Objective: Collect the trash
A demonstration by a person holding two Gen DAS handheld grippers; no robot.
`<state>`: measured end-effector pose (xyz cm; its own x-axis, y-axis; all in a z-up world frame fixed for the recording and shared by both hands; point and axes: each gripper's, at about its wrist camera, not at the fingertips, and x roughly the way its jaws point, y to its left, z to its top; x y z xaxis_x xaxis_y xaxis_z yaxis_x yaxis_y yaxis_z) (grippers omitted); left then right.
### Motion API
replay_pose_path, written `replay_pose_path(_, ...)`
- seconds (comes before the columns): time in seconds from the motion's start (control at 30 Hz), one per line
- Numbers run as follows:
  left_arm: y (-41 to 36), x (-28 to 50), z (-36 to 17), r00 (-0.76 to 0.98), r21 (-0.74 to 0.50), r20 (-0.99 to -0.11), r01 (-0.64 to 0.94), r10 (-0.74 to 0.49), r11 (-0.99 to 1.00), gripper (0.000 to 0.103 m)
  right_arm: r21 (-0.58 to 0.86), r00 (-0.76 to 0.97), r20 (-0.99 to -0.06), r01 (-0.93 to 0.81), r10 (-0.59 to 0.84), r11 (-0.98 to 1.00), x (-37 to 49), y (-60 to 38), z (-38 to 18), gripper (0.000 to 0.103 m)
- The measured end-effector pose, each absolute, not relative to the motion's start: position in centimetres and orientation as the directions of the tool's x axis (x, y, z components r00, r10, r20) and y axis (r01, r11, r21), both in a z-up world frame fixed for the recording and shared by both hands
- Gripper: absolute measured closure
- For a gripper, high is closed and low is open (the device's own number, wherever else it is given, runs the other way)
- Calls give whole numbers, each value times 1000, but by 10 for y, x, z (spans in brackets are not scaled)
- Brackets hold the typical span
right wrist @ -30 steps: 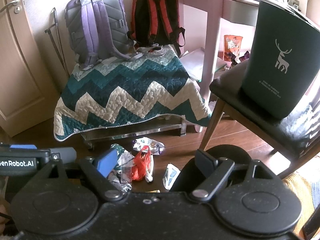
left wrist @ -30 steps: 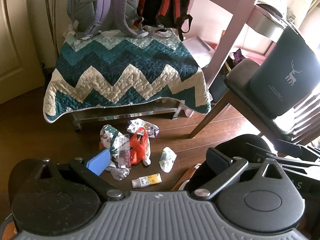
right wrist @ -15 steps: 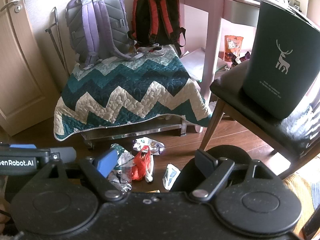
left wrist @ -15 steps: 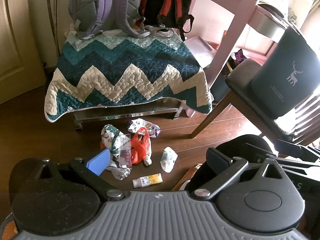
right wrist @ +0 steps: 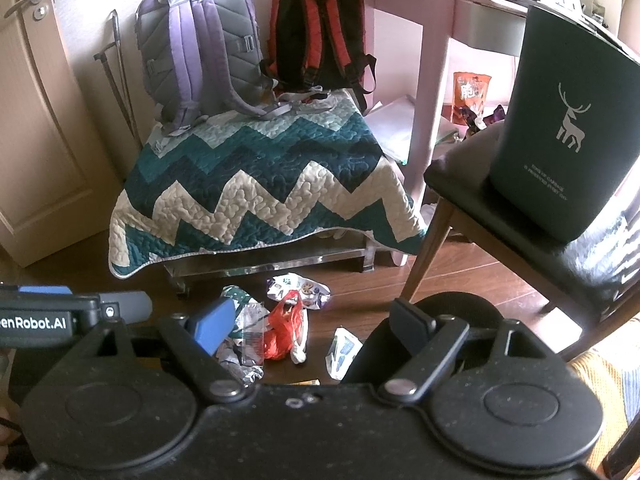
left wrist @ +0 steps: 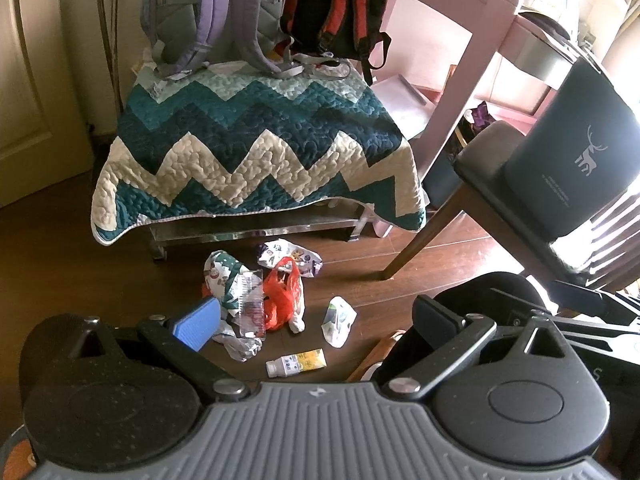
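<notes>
Below, both the left tool [left wrist: 316, 320] and right tool [right wrist: 312, 320] are held wide, empty. Trash [left wrist: 264, 292] is seen scattered at lower centre on the floor [left wrist: 60, 248]; a bin [right wrist: 560, 136] is set upper right.

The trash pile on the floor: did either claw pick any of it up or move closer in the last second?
Nothing was taken or let go. The left claw drifted only slightly, so its view slid a touch; the right claw hardly moved. Both are open and empty above the floor. The red plastic bag, the small bottle, the crumpled wrappers and the dark bin on the chair lie as before.
</notes>
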<state>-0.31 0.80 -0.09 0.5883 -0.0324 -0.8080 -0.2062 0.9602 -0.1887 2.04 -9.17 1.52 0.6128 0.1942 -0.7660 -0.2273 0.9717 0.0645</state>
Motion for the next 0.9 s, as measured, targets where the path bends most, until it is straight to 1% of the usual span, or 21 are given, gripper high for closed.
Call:
replay_pose_path(0.43, 13, -3, -1, 588, -191, -808, -212, -31, 959, 0, 62, 608, -770, -232, 195, 971, 20, -88, 14, 18)
replay_pose_path(0.57, 27, 8, 2, 583, -192, -812, -227, -25, 955, 0, 58, 597, -777, -247, 199, 967, 23, -83, 11, 18)
replay_pose_path(0.73, 33, 24, -7, 576, -184, -817, -233, -16, 955, 0, 48, 576, -789, -286, 212, 957, 43, -77, 5, 18)
replay_pose_path(0.8, 39, 32, -13, 586, -181, -810, -247, -3, 952, 0, 45, 594, -772, -304, 227, 951, 56, -79, 1, 18)
replay_pose_path(0.9, 61, 49, -23, 602, -162, -797, -283, 44, 945, 0, 32, 636, -744, -276, 207, 961, 82, -84, -9, 18)
